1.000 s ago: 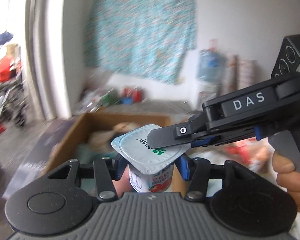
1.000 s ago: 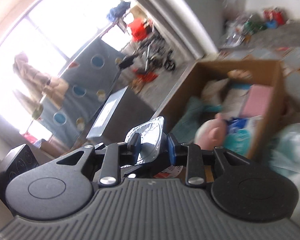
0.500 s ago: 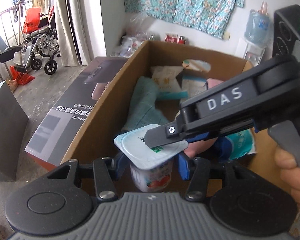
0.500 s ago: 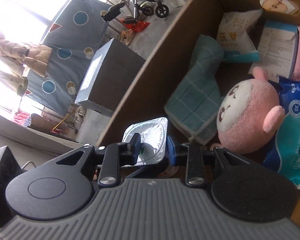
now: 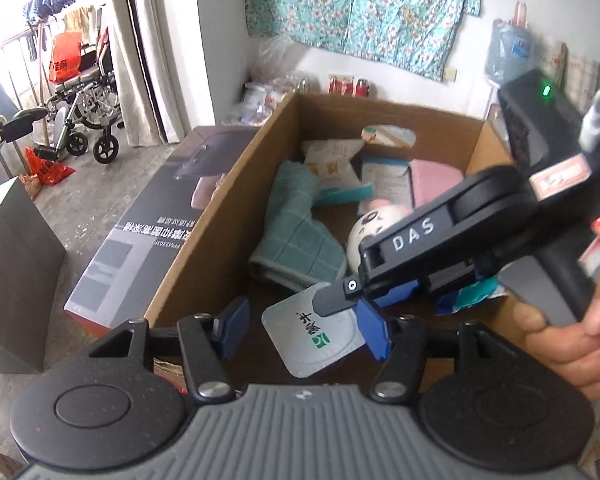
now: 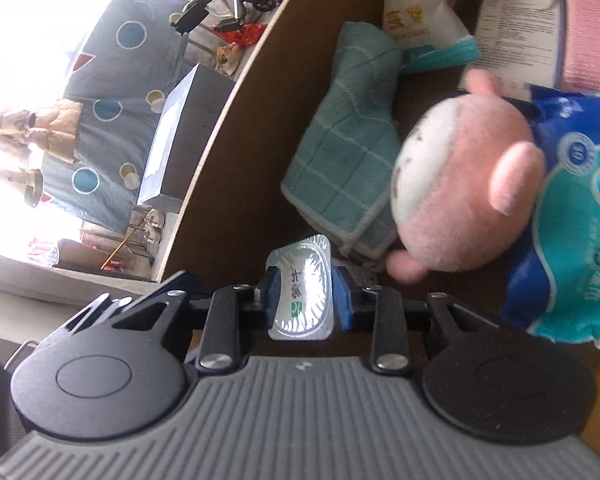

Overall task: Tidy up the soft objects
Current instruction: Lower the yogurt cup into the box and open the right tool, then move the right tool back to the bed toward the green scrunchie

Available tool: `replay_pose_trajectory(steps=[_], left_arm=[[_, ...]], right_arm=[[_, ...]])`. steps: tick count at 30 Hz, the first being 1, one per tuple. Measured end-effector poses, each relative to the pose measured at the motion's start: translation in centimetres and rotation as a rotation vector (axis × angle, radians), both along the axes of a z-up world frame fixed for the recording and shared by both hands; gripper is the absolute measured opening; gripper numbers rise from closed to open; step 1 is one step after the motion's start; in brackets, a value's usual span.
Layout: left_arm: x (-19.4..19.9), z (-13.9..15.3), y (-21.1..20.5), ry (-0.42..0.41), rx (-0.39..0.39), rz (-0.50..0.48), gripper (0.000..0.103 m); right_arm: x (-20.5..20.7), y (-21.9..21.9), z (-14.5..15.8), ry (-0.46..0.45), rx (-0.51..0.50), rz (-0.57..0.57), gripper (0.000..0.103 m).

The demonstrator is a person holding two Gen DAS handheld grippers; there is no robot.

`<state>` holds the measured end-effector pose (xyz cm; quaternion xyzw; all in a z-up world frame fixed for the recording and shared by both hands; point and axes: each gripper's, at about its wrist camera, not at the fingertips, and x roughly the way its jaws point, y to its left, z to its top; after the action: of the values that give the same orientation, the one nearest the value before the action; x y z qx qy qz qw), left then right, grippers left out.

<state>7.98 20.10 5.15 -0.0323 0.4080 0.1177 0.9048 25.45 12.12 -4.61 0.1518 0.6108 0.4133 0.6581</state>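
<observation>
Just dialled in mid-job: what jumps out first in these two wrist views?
The foil-lidded yogurt cup sits front and centre, pinched at its lid by the right gripper over the near end of the cardboard box, while the left gripper has just been opening, its left pad clear of the cup. Behind it, a pink plush toy lies beside a teal checked towel in the box.

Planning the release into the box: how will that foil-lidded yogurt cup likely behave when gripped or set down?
The yogurt cup probably has thin plastic walls, so squeezing may dent it. Its foil lid, pinched at the edges by the right gripper, looks flexible and could peel or tear. Set down beside the teal towel, it might tip if it lands tilted.
</observation>
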Motion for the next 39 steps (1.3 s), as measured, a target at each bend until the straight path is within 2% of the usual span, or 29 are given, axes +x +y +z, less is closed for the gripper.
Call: replay_pose_trajectory(steps=[3, 6, 7, 10, 13, 18, 22, 25, 27, 30, 32, 39], left_arm=[[-0.8, 0.9, -0.7, -0.027, -0.007, -0.009, 0.063], [-1.8, 1.9, -1.9, -0.071, -0.014, -0.035, 0.068], [-2.2, 2.2, -2.5, -0.097, -0.02, -0.056, 0.071], [-3.2, 2.9, -4.7, -0.156, -0.035, -0.134, 0.081], [-3.7, 3.2, -7.7, -0.181, -0.05, -0.233, 0.082], [-3.6, 2.6, -13.4, -0.185, -0.096, -0.406, 0.082], [-3.4, 1.1, -18.3, -0.165, -0.117, -0.55, 0.082], [-3.1, -0.5, -22.2, -0.138, -0.099, -0.663, 0.082], [-2.9, -1.8, -24.8, -0.117, -0.071, -0.731, 0.082], [-2.6, -4.0, -28.6, -0.096, -0.001, -0.815, 0.082], [-2.2, -5.5, -30.9, -0.073, 0.046, -0.857, 0.082], [0.0, -9.5, -35.3, 0.009, 0.057, -0.947, 0.082]], right_arm=[[-0.3, -1.7, 1.1, -0.022, 0.033, -0.052, 0.03], [-1.5, -4.7, 3.2, -0.082, 0.105, -0.126, 0.037], [-2.1, -5.9, 3.9, -0.104, 0.134, -0.144, 0.042], [-4.6, -10.2, 5.9, -0.179, 0.187, -0.197, 0.046], [-6.9, -15.3, 7.2, -0.246, 0.187, -0.258, 0.049], [-10.2, -25.3, 8.1, -0.31, 0.097, -0.379, 0.052], [-12.1, -32.6, 8.3, -0.35, -0.045, -0.47, 0.054], [-12.6, -36.9, 7.7, -0.372, -0.167, -0.503, 0.058], [-12.6, -39.2, 7.0, -0.385, -0.239, -0.481, 0.061], [-11.9, -41.1, 6.0, -0.423, -0.36, -0.434, 0.071], [-11.1, -42.1, 4.8, -0.432, -0.395, -0.39, 0.073], [-6.5, -42.1, 1.2, -0.412, -0.39, -0.262, 0.074]])
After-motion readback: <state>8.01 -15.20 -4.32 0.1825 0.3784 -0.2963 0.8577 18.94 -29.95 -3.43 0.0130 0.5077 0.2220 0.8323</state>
